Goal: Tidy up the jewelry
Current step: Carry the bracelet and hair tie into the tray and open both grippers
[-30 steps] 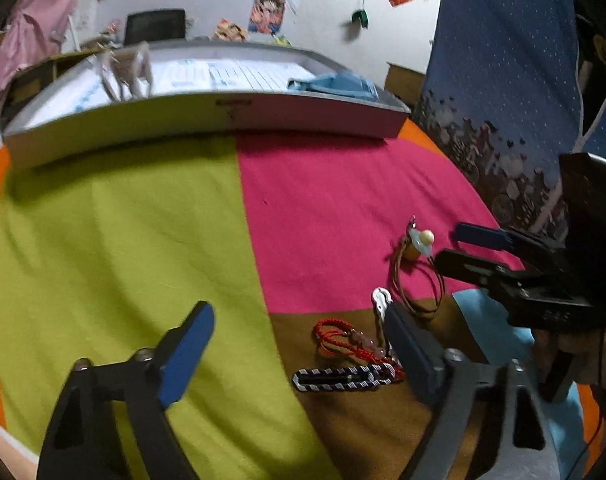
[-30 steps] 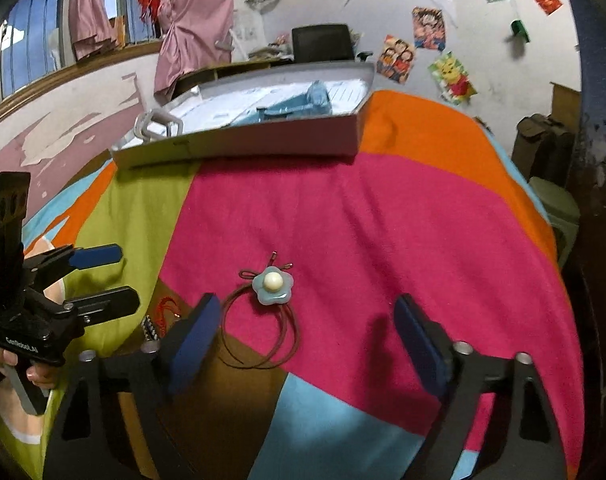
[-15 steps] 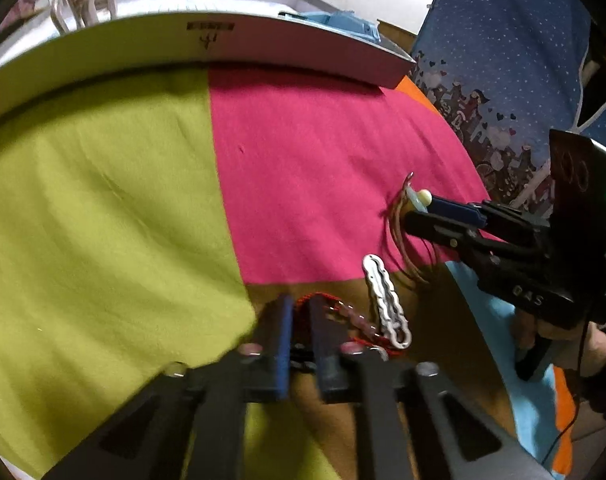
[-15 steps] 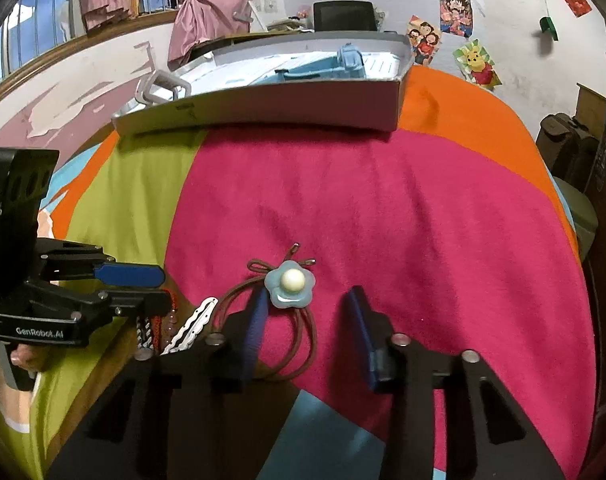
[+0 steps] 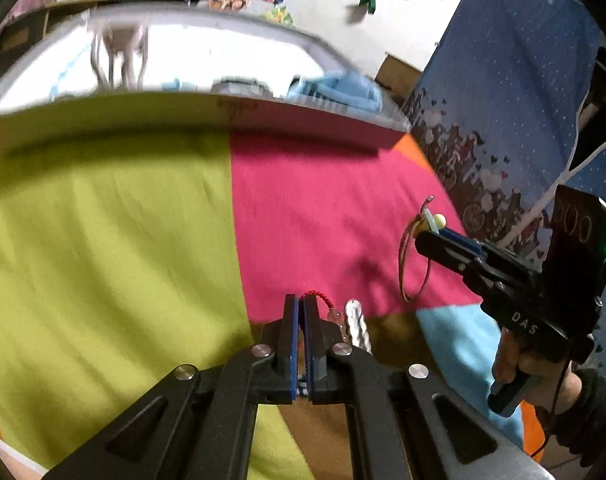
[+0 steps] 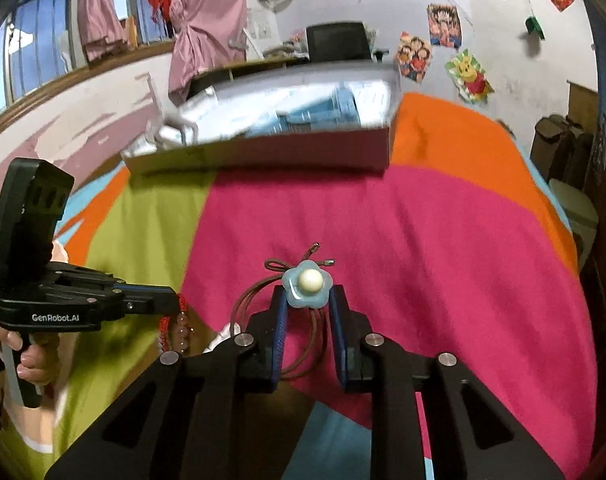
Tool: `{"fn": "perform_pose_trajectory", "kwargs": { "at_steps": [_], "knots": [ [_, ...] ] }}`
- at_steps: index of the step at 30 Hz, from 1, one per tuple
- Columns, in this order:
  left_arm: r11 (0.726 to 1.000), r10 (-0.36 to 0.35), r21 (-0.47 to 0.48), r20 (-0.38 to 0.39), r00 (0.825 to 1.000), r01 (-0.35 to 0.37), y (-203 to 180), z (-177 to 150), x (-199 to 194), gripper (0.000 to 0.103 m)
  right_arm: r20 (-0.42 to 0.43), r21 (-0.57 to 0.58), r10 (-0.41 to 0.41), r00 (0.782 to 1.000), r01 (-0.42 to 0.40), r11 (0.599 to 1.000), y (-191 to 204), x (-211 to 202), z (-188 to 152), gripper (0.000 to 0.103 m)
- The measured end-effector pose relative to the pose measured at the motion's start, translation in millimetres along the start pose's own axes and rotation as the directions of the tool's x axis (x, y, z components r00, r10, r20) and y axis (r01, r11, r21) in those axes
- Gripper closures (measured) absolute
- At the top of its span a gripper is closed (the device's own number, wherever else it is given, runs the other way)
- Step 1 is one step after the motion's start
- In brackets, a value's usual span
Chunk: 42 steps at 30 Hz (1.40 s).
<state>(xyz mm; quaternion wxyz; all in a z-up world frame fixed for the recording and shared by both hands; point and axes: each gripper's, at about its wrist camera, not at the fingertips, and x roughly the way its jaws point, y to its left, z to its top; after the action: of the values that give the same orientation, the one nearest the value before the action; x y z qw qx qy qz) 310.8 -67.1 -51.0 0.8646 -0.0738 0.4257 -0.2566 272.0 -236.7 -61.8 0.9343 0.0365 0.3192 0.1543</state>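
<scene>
My left gripper (image 5: 302, 304) is shut on a red cord bracelet with clear beads (image 5: 322, 300) and holds it off the cloth; it hangs from that gripper in the right wrist view (image 6: 174, 326). A white chain bracelet (image 5: 358, 322) lies beside it. My right gripper (image 6: 307, 300) is shut on a brown cord hair tie with a blue flower and pearl (image 6: 307, 281); its loop (image 5: 407, 264) dangles below the fingers in the left wrist view. A shallow grey box (image 6: 263, 152) stands at the far side.
A patchwork cloth of green, pink, orange, brown and light blue (image 5: 323, 208) covers the surface. The box holds a blue item (image 5: 343, 88) and a white stand (image 5: 119, 52). A blue patterned curtain (image 5: 503, 100) hangs on the right.
Both grippers have closed fully on their items and lifted them off the cloth. The views have tilted up toward the box.
</scene>
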Motion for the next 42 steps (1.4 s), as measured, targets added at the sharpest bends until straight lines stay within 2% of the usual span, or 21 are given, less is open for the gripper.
{"fn": "perform_pose_trajectory", "kwargs": {
  "at_steps": [4,7,10,15,19,23,25,30,40,42],
  "knots": [
    [1.000,-0.004,0.010,0.055,0.998,0.004,-2,21,-20,0.100,0.056,0.003,0.012,0.998,-0.012,1.000,2,-12,18,0.084],
    [1.000,0.017,0.014,0.115,0.993,-0.019,-5,45,-39,0.100,0.099,-0.007,0.021,0.995,-0.021,1.000,3,-20,36,0.084],
    [0.999,0.042,-0.010,0.176,0.983,-0.041,-1,71,-58,0.100,0.140,-0.028,0.020,0.990,-0.016,0.999,5,-27,59,0.084],
    [0.989,0.132,-0.100,0.260,0.957,-0.109,12,122,-71,0.100,0.162,-0.051,0.004,0.987,0.004,0.999,9,-18,113,0.084],
    [0.978,0.188,-0.145,0.272,0.944,-0.153,26,149,-64,0.100,0.143,-0.045,-0.010,0.990,0.017,0.999,11,8,154,0.084],
    [0.964,0.242,-0.167,0.242,0.939,-0.205,38,164,-46,0.100,0.095,-0.039,-0.014,0.995,0.018,0.999,15,41,181,0.084],
    [0.954,0.271,-0.180,0.189,0.944,-0.238,47,169,-33,0.100,0.060,-0.040,-0.017,0.998,0.019,0.999,17,57,188,0.084],
    [0.938,0.256,-0.264,0.096,0.962,-0.223,70,172,-16,0.100,-0.029,-0.042,-0.044,0.999,0.043,0.998,19,93,188,0.084],
    [0.931,0.289,-0.241,0.034,0.957,-0.273,73,167,0,0.099,-0.059,0.028,-0.060,0.996,0.062,0.998,-4,113,182,0.083],
    [0.930,0.306,-0.227,0.041,0.951,-0.289,70,165,-1,0.098,-0.052,0.034,-0.061,0.997,0.062,0.997,-5,113,183,0.077]
  ]
}}
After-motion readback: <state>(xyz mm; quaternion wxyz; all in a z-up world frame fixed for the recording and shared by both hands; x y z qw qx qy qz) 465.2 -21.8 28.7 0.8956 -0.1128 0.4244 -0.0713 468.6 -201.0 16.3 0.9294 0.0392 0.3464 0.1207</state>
